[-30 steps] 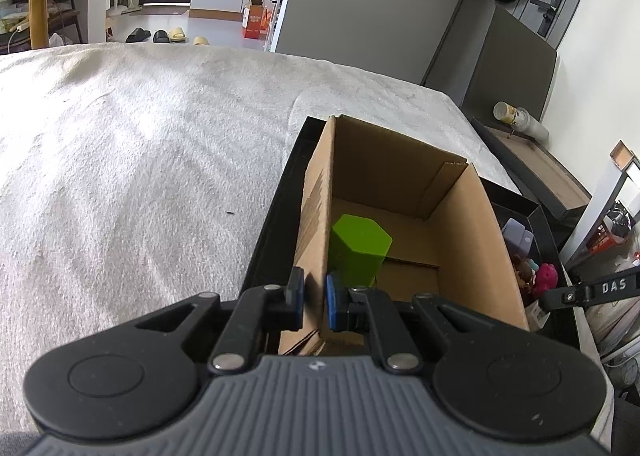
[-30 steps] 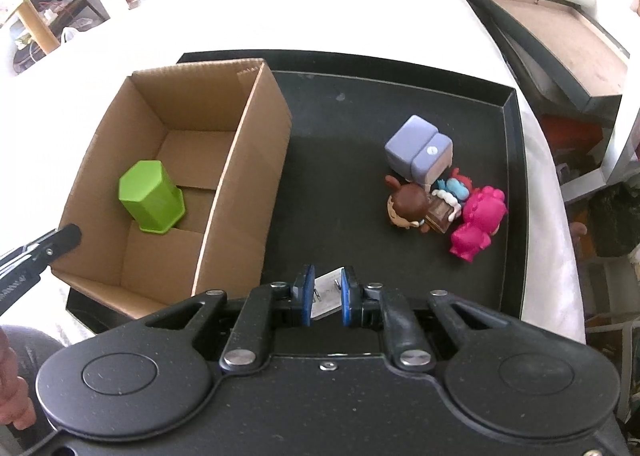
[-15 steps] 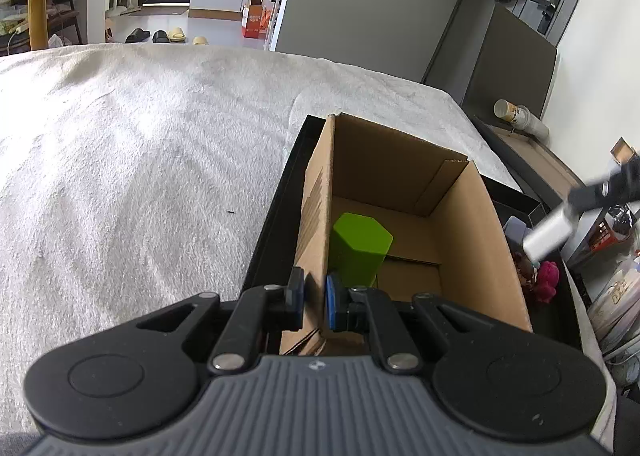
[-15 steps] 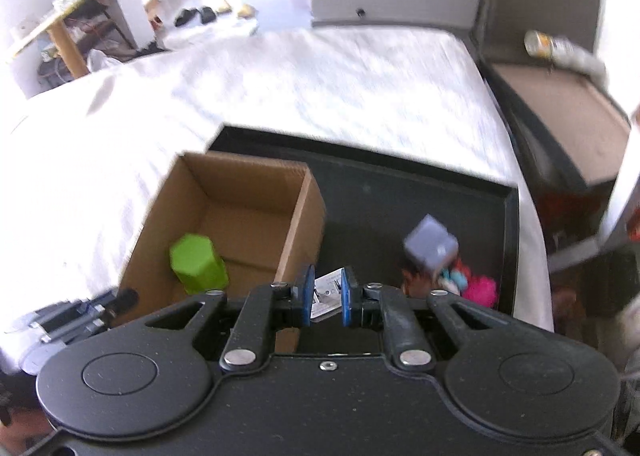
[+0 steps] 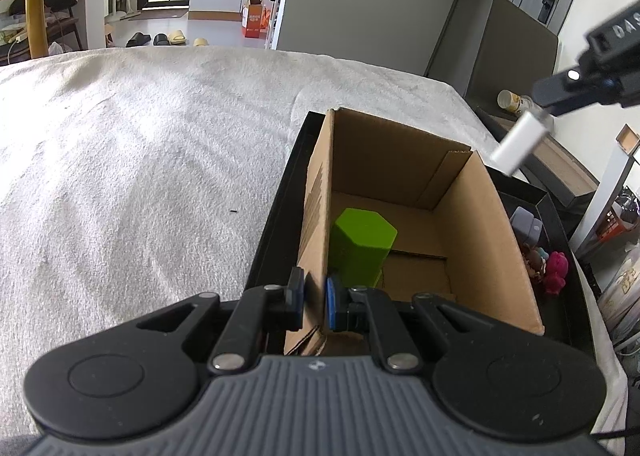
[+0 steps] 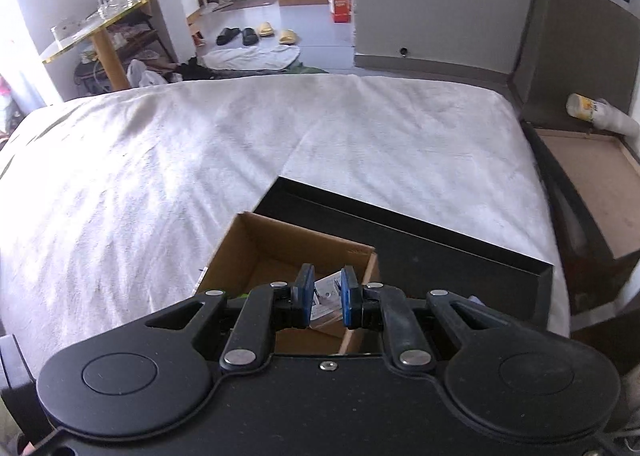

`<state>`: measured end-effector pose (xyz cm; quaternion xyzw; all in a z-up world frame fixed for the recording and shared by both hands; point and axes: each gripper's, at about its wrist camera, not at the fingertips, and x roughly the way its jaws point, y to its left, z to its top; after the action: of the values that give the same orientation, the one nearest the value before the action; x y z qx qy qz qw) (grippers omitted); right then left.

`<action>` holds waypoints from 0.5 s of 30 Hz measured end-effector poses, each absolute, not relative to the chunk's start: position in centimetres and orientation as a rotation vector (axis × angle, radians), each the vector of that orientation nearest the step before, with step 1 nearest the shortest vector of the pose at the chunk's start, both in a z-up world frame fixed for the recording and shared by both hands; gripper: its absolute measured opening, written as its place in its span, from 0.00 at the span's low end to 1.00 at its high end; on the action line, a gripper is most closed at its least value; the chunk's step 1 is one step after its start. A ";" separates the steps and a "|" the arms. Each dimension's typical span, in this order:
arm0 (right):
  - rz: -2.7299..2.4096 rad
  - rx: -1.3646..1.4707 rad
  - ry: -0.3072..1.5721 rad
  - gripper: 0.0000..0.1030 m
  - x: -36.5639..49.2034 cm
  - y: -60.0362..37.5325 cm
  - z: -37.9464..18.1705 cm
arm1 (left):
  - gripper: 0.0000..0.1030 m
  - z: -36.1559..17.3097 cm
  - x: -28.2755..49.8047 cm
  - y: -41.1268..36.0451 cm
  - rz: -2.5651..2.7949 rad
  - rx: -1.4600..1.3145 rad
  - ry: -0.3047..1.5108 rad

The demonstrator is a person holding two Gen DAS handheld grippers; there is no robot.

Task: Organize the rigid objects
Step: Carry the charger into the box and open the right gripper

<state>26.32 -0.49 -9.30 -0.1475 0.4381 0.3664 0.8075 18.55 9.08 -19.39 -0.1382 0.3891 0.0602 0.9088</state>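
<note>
A brown cardboard box point(image 5: 404, 216) is standing open in a black tray point(image 5: 276, 224), along its left side. A green hexagonal block point(image 5: 362, 246) is sitting upright inside, against the box's left wall. A small silver block point(image 5: 520, 142) is being held tilted in the air above the box's far right corner. Small toys point(image 5: 540, 252) are lying clustered on the tray's right side.

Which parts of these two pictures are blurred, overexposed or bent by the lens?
Left wrist view: the cardboard box and green block are sharp; the silver object in the right gripper is smeared by motion; the walls bow from the fisheye. Right wrist view: the white bedcover is nearly washed out by bright light, and the door frames curve.
</note>
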 end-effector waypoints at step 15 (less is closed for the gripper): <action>0.852 -0.412 0.948 0.13 25.7 4.7 -13.6 | 0.10 -19.6 18.8 9.4 0.118 -0.294 0.807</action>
<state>25.69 4.69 -13.56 -0.1910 0.4393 0.3948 0.7840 18.75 9.40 -19.64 -0.1423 0.3908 0.0571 0.9076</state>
